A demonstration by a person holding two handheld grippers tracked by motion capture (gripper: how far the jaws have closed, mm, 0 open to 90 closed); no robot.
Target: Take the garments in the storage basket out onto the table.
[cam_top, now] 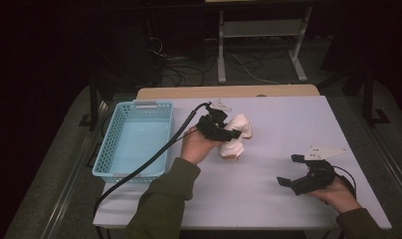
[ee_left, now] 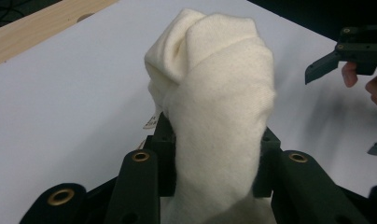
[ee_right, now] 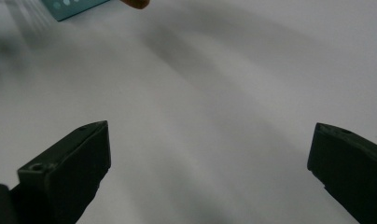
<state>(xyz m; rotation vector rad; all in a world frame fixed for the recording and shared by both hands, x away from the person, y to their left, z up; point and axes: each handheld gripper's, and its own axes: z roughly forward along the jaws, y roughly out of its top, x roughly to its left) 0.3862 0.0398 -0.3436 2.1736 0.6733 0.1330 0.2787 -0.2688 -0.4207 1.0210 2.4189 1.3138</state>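
Cream cloth bundle (ee_left: 214,116) clamped between jaws of left gripper (cam_top: 224,130), bulging past fingertips, above white table (cam_top: 288,119) near middle. Second cream bundle (cam_top: 232,149) just below, near left hand (cam_top: 195,145). Blue plastic basket (cam_top: 137,139) beside, at table's left edge. Right gripper (cam_top: 293,172) well apart at near right, jaws spread wide, holding nothing.

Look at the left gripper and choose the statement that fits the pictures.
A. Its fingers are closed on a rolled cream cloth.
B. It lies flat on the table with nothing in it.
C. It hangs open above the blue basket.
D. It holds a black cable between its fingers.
A: in the left gripper view the black fingers press both sides of the cream cloth, and the high view shows the left gripper right of the blue basket, not over it.
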